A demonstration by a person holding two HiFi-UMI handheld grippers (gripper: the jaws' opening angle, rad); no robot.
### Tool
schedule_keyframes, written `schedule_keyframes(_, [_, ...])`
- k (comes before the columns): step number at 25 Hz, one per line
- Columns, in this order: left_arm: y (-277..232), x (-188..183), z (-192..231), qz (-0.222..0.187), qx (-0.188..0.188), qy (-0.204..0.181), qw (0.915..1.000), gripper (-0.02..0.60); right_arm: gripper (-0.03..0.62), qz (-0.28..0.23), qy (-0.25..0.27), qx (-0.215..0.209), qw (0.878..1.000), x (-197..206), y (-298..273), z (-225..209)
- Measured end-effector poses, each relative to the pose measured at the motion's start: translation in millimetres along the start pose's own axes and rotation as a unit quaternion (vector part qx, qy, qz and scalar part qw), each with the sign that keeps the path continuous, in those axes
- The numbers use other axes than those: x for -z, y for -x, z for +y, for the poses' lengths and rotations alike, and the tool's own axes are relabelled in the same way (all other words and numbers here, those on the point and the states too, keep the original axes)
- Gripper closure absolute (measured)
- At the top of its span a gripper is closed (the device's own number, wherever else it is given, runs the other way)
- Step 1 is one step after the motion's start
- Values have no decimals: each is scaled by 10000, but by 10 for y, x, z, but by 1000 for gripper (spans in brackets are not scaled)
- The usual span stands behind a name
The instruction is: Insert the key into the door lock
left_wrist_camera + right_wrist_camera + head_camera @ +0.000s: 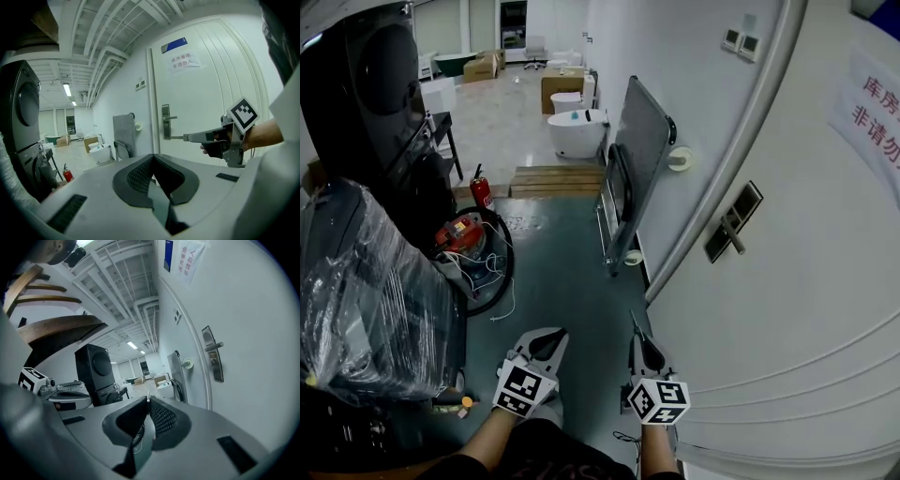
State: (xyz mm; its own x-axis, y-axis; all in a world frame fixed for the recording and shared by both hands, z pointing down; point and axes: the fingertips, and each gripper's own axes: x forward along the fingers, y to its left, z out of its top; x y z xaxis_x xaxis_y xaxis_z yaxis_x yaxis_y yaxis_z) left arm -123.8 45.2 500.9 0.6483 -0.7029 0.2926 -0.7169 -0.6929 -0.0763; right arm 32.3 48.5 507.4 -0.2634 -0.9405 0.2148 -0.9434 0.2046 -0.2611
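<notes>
Misalignment is the main risk: right gripper (pixel 643 342) sits lower centre in head view while lock plate (pixel 733 222) on door (pixel 806 309) is up in the right half, well apart. The approach is long, so a small tilt of the hand would probably land the tip on the plate or the door face, not in the keyhole. In left gripper view the key (pixel 176 138) sticks out past the jaw tips as a thin bar with only a short part pinched. I judge it could pivot or slide back in the pads if it hits metal off-axis. The lever handle (pixel 213 347) juts out just above where the keyhole should be, so coming in high could knock it. The keyhole is too small to read clearly in any view, which is another reason for a miss. In right gripper view the jaws are pressed together on the key, seen edge-on as a pale sliver at their tip, centre frame. There the lock plate lies right of and above that line, not ahead of it, so the gripper likely needs turning toward the door. In left gripper view the key tip seems to meet the plate, but that is line of sight only; head view shows a clear gap. The left gripper (pixel 546 342) is lower left of centre in head view, jaws closed on nothing, away from the door, idle.
</notes>
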Motion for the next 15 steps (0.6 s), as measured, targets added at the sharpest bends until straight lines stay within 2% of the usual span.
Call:
schedule_keyframes(8, [-503, -135, 544, 50, 246, 8, 9997, 569, 514, -52, -37, 222, 9997, -259, -668, -94])
schedule_keyframes(15, [-952, -336, 1034, -30, 558, -198, 9982, 569, 514, -206, -82, 438, 9988, -502, -1269, -135])
